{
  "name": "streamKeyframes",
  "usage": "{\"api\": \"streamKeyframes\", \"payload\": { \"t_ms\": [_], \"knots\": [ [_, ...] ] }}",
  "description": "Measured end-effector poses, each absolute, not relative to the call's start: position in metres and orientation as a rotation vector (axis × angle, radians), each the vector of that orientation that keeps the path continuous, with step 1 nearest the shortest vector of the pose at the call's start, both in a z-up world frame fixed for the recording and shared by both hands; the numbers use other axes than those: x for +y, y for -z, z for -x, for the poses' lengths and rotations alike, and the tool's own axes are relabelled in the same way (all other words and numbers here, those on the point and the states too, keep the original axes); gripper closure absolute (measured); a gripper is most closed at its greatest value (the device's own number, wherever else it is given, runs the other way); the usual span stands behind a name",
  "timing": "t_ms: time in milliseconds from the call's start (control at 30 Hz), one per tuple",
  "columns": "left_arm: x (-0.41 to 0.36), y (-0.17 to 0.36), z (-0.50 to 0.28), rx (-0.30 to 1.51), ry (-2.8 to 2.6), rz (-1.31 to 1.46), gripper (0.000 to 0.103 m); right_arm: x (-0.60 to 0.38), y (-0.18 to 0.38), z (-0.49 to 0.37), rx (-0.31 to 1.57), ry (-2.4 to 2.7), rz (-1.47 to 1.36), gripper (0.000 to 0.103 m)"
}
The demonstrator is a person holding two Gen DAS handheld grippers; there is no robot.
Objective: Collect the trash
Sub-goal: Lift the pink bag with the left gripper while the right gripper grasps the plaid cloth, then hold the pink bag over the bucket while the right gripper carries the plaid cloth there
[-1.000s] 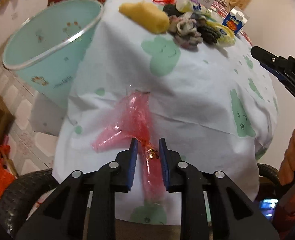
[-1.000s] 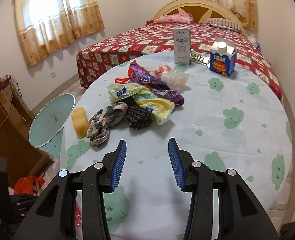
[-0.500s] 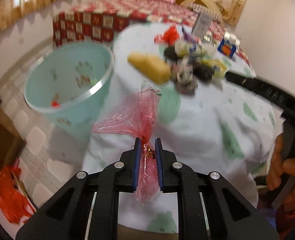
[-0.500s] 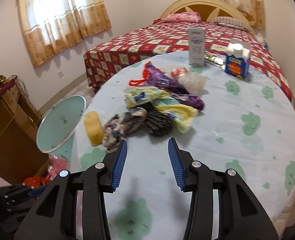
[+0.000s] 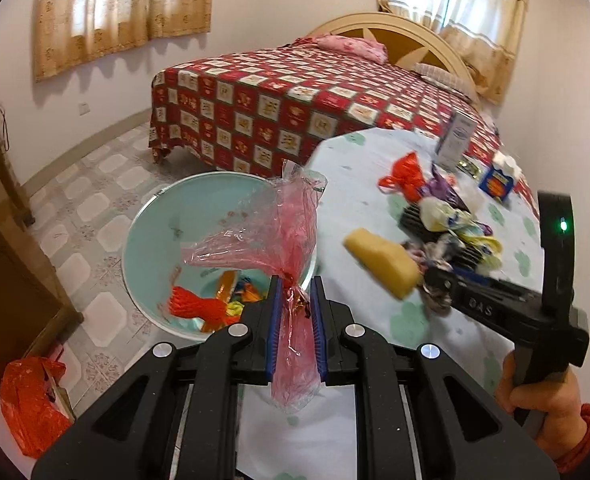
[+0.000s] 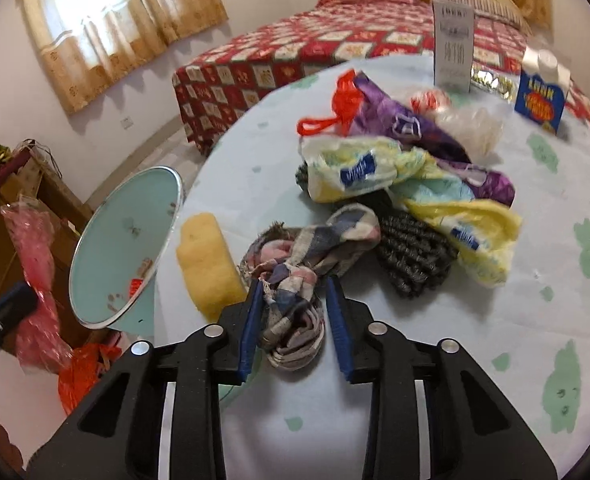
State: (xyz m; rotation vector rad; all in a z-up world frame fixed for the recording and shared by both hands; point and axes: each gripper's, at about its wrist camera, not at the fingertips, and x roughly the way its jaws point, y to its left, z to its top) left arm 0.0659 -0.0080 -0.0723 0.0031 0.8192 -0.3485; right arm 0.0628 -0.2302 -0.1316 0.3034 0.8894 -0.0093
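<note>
Beside the table edge point(image 5: 327, 152), left fingers point(image 5: 295, 312) pinch pink wrapper point(image 5: 271, 236); right fingers point(image 6: 295, 316), closing, straddle rag point(image 6: 295, 280).

A crinkled pink wrapper point(image 5: 279, 240) of clear film is pinched at its twisted neck, its fanned top standing above the rim of the bin point(image 5: 143, 236). The bin is pale green with a metal rim, tilted beside the table, and holds red and orange scraps at the bottom. On the table a knotted plaid rag point(image 6: 295, 268) lies limp, one end hanging toward the edge. Just left of it is a yellow sponge point(image 6: 207, 256). Behind are a dark knitted piece point(image 6: 411, 264), yellow-and-white bags point(image 6: 375, 168), a purple bag point(image 6: 399, 120) and a red one point(image 6: 343, 100), all heaped touching.
</note>
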Motion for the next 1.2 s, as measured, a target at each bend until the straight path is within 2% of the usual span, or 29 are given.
{"api": "streamKeyframes", "payload": {
  "t_ms": [200,667,1200],
  "knots": [
    [-0.005,0.081,-0.079,0.823,0.337,-0.002,0.089,-0.227,0.129,-0.058,0.881,0.008,-0.271,0.090],
    [0.008,0.076,-0.093,0.784,0.318,0.003,0.089,-0.194,0.050,-0.042,0.638,0.007,-0.112,0.091],
    [0.056,0.089,-0.141,0.801,0.177,0.077,0.089,-0.130,0.053,-0.100,0.679,-0.159,-0.088,0.091]
  ]
}}
